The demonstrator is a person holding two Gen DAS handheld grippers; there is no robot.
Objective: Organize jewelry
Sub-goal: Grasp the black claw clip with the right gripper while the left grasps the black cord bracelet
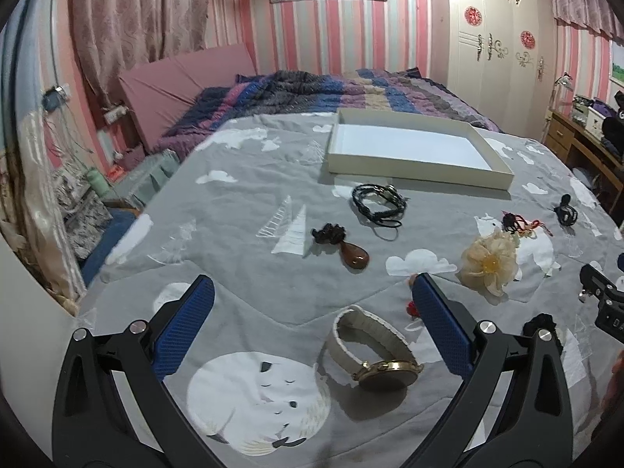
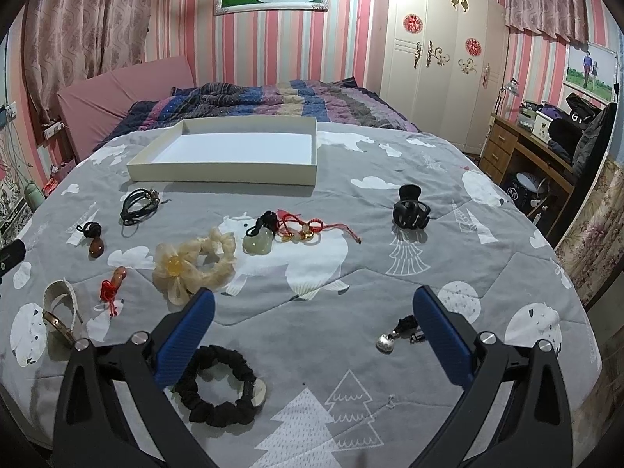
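Jewelry lies scattered on a grey bedspread. My left gripper (image 1: 312,292) is open above a white-strap gold watch (image 1: 374,351), which lies between its fingers. Ahead lie a brown pendant (image 1: 353,259), black cord bracelets (image 1: 378,199) and a cream flower scrunchie (image 1: 489,263). An empty white tray (image 1: 413,148) sits farther back. My right gripper (image 2: 312,296) is open and empty. A black scrunchie (image 2: 218,384) lies by its left finger and a silver charm (image 2: 390,339) by its right. A jade pendant with red cords (image 2: 280,234) and a black hair claw (image 2: 409,208) lie ahead, before the tray (image 2: 226,171).
A striped quilt (image 2: 273,101) is bunched at the head of the bed behind the tray. A white wardrobe (image 2: 436,50) and a wooden desk (image 2: 526,144) stand to the right. The bed edge drops off at the left (image 1: 97,257).
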